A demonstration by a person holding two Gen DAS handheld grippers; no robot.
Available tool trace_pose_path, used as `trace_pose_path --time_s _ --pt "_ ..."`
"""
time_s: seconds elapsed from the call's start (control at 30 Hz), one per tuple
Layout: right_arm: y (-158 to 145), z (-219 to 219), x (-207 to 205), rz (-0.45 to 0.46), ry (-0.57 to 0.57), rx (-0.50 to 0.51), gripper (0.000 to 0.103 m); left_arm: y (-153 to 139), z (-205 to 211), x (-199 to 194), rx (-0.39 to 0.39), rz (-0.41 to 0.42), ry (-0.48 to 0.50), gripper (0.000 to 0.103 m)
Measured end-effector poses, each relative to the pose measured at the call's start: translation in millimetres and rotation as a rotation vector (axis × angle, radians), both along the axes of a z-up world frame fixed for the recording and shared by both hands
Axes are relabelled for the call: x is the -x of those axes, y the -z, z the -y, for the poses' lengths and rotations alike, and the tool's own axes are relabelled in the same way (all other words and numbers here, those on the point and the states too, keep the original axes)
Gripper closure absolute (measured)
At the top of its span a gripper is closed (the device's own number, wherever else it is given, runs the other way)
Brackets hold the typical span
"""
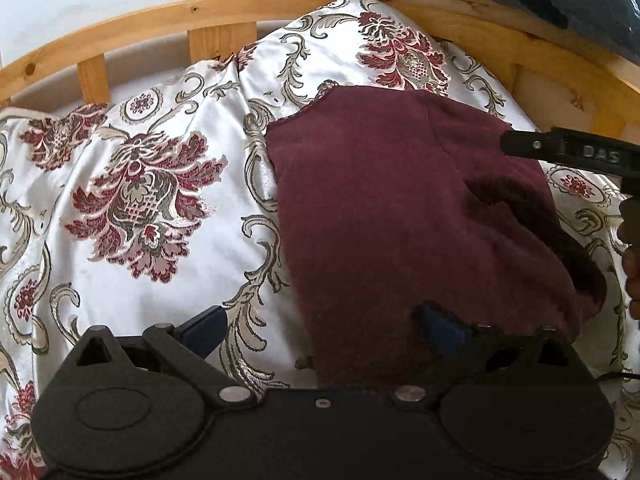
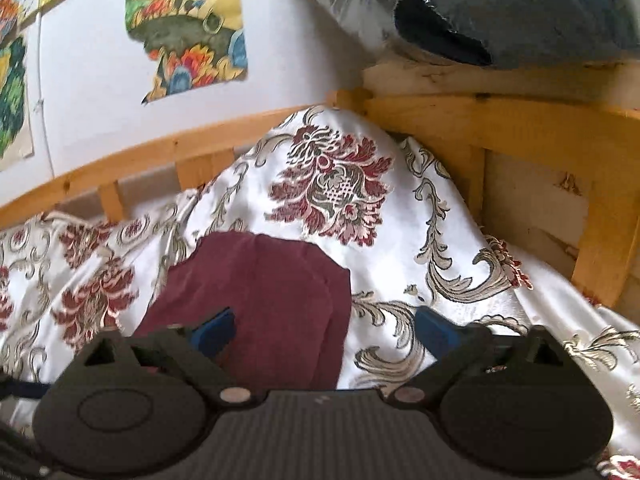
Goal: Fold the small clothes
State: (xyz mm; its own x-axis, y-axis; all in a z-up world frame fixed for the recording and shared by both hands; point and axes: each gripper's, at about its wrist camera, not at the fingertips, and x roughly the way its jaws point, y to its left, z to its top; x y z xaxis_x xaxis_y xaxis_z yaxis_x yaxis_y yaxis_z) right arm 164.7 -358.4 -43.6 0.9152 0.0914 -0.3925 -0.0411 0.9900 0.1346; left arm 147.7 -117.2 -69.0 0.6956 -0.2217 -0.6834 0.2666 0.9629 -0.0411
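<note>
Left wrist view puts your left gripper (image 1: 320, 328) spread wide over the near edge of the maroon garment (image 1: 400, 208), which lies on the floral bedspread (image 1: 140, 200). Your right gripper (image 2: 324, 332) is also spread, pinching nothing, above the garment's right edge. Wooden bed rails (image 2: 520, 128) hem in the far side and right.

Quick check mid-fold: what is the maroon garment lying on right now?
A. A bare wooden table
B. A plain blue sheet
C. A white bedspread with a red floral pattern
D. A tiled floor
C: the maroon garment lies on the white bedspread with red floral motifs, inside a wooden bed frame.
</note>
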Motion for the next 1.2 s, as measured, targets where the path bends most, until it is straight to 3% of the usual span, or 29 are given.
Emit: trace_pose_path --time_s 0.07,0.13,0.23,0.4,0.5,0.6,0.7,0.77,0.8,0.83,0.97,1.07,1.2 --pt "3.5 -0.6 -4.8 -0.008 0.003 -0.017 0.041 0.1 -0.5 -0.6 0.007 -0.008 -0.003 0.001" --pt "6.7 -1.8 -8.3 -0.016 -0.005 -0.030 0.075 0.3 -0.5 -1.4 0.010 -0.012 -0.005 0.001" --pt "6.2 -4.1 -10.9 0.010 -0.017 -0.029 0.093 -0.3 -0.4 -2.0 0.009 -0.013 0.000 0.001" --pt "-3.6 -3.1 -17.8 0.092 0.025 0.015 0.094 -8.3 -2.8 -2.1 0.045 -0.006 0.001 0.001" --pt "1.7 0.5 -29.6 0.080 0.036 0.002 0.094 -13.2 -2.6 1.2 0.080 0.011 0.026 0.001" --pt "10.1 3.7 -35.4 0.045 0.039 -0.023 0.094 -10.3 1.4 1.0 0.065 -0.001 0.038 0.001" --pt "8.2 8.3 -32.5 0.040 0.031 -0.055 0.084 -5.7 2.1 0.4 0.059 -0.018 0.033 0.001" --pt "4.7 11.6 -29.9 0.033 0.007 -0.082 0.058 -4.2 1.9 0.0 0.061 -0.027 0.030 0.001" --pt "2.5 12.5 -28.9 0.016 -0.018 -0.090 0.035 -3.7 1.7 -0.3 0.061 -0.030 0.028 0.001" --pt "-0.2 12.5 -28.2 -0.007 -0.046 -0.092 0.019 -3.6 1.4 -0.2 0.062 -0.031 0.028 0.001" --pt "-10.3 2.2 -19.9 -0.050 -0.169 -0.046 0.002 -3.9 1.3 -0.9 0.063 -0.036 0.030 0.001" --pt "-10.1 -8.5 -16.6 -0.089 -0.222 0.013 0.000 -3.2 0.4 -2.9 0.078 -0.053 0.018 0.001" --pt "-0.5 -12.5 -19.4 -0.152 -0.201 0.050 0.000 -1.6 -1.1 -3.8 0.094 -0.066 0.010 0.001"
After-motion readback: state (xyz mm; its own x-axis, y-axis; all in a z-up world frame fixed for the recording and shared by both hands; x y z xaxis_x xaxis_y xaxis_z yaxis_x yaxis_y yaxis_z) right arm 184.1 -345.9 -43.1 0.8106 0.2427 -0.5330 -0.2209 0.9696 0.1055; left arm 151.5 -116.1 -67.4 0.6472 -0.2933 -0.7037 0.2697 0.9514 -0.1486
